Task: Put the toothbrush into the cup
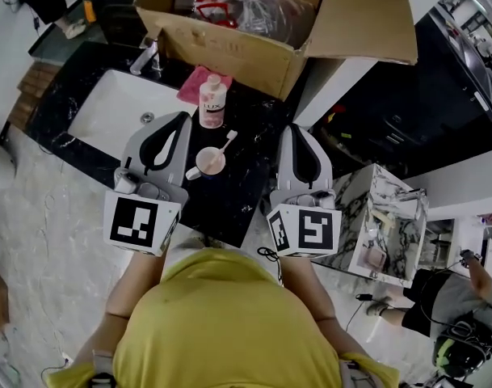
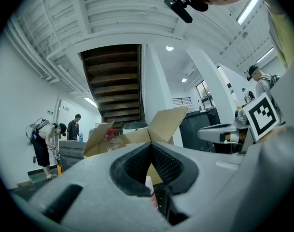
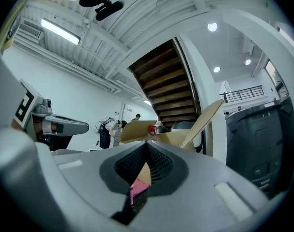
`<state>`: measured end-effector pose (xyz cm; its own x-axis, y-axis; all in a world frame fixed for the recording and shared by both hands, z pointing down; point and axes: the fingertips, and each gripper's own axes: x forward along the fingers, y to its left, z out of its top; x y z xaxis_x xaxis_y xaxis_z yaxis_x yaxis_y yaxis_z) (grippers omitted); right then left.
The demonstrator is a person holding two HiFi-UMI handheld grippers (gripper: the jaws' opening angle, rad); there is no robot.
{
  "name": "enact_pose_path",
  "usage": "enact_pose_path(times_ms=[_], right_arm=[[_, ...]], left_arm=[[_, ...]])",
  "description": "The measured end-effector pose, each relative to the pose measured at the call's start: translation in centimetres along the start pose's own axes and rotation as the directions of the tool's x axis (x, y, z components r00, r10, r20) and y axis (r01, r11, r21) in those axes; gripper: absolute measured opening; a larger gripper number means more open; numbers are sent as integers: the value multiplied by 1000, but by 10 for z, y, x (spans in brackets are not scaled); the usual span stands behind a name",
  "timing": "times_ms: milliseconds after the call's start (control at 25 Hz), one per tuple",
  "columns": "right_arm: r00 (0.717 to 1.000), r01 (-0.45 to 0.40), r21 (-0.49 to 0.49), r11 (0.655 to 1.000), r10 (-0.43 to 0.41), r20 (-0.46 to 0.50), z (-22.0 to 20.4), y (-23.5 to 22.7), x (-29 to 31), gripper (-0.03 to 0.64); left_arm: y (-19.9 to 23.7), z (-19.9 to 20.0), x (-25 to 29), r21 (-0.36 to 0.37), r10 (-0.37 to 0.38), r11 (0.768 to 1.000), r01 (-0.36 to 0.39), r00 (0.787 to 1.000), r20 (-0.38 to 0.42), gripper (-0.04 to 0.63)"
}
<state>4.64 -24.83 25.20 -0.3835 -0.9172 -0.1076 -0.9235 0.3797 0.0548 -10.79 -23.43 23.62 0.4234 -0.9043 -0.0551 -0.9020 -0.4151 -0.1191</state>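
Observation:
In the head view a small pale cup (image 1: 205, 165) stands on the black counter (image 1: 229, 196), between my two grippers. A white toothbrush (image 1: 227, 141) stands in it and leans up to the right. My left gripper (image 1: 182, 119) hangs just left of the cup, its jaws shut with nothing in them. My right gripper (image 1: 292, 128) hangs to the right of the cup, jaws together and empty. In the left gripper view the left gripper (image 2: 150, 147) points level at the cardboard box. The right gripper (image 3: 147, 146) in its own view does the same.
An open cardboard box (image 1: 254, 31) sits at the counter's back. A LUX bottle (image 1: 212, 102) and a pink cloth (image 1: 194, 84) lie in front of it. The white sink (image 1: 108, 111) with its faucet (image 1: 149, 57) is to the left. A marbled stand (image 1: 387, 217) is to the right.

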Motion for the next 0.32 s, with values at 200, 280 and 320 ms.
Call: enact_pose_path(times_ms=[200,280,320], right_arm=[[1000,-22,6,1000,22,1,-9,1,-10,8],[1000,-28,9,1000,28,-1,-13,1,-15,8],[1000,-30,11,999,30,-2,-14,0,-17,8]], left_arm=[[-8,-7,-10,-2,16,1000,-16,1000,1,2],[-11,-10,-14,-2,20,1000,-20,1000,1,2],[-13,-12,-16,-2,22,1000,-22,1000,1,2]])
